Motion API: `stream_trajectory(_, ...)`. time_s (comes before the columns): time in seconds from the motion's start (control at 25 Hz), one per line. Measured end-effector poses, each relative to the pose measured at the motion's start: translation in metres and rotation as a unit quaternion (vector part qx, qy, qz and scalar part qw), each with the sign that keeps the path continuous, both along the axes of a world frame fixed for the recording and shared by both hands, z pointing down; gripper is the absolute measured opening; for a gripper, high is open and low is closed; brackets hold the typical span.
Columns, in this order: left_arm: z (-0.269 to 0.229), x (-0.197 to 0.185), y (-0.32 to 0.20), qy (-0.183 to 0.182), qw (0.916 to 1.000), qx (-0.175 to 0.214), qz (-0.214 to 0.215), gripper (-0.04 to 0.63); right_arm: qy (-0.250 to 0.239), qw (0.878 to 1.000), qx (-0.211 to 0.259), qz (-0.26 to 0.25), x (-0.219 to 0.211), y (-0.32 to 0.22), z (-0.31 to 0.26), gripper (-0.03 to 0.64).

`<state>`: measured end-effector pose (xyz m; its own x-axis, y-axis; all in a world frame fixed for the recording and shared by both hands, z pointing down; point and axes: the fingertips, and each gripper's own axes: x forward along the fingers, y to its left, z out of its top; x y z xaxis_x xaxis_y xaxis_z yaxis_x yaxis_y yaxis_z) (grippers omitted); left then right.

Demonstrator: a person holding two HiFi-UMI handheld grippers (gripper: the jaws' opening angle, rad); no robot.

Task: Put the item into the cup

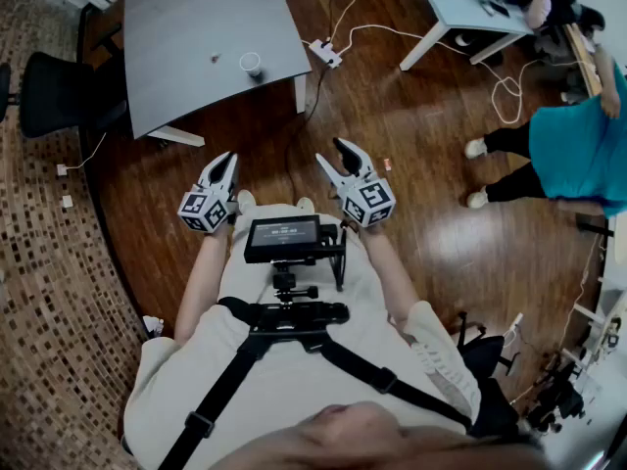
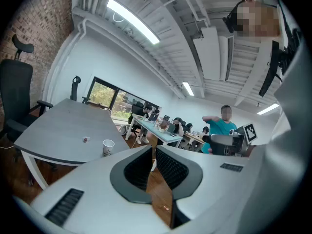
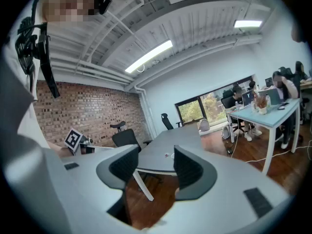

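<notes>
A white paper cup (image 1: 251, 64) stands near the front edge of the grey table (image 1: 186, 18), and the small item (image 1: 215, 59) lies just left of it. The left gripper view shows the same cup (image 2: 108, 146) and item (image 2: 86, 139) far ahead on the table (image 2: 53, 130). My left gripper (image 1: 227, 157) is held over the wooden floor, well short of the table. Its jaws are shut with only a slit between them and nothing in it (image 2: 153, 152). My right gripper (image 1: 331, 152) hangs beside it, open and empty (image 3: 155, 160), and faces the table (image 3: 180, 147).
A black office chair (image 1: 49, 91) stands left of the table. A power strip with cables (image 1: 325, 52) lies on the floor by the table's right corner. A person in teal (image 1: 578, 150) stands at the right, near a second desk (image 1: 460, 3).
</notes>
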<state>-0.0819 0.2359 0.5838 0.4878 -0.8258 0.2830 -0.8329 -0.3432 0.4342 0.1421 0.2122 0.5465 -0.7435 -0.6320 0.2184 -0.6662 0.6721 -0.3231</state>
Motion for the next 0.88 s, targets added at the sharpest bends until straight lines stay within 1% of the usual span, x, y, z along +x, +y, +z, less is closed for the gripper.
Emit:
stream_trajectory(0.16, 0.0, 0.004, 0.006, -0.002, 1.0, 0.001, -0.002, 0.021, 0.003, 1.0, 0.002, -0.004, 0.006, 0.004, 0.0, 0.241)
stream_trajectory(0.24, 0.0, 0.007, 0.008, -0.003, 1.0, -0.001, -0.003, 0.032, 0.004, 1.0, 0.004, -0.005, 0.011, 0.004, -0.002, 0.241)
stream_trajectory(0.4, -0.001, 0.007, 0.009, -0.009, 0.9999, -0.001, -0.012, 0.033, 0.0, 1.0, 0.006, -0.007, 0.016, 0.001, -0.001, 0.241)
stream_trajectory(0.68, -0.002, -0.016, 0.007, -0.013, 0.9993, -0.003, -0.035, 0.04, -0.001, 1.0, 0.004, -0.012, 0.004, -0.008, 0.003, 0.241)
stream_trajectory(0.88, 0.001, -0.035, -0.009, -0.014, 0.9991, -0.006, -0.04, 0.04, 0.001, 1.0, 0.004, -0.012, -0.01, -0.022, 0.003, 0.239)
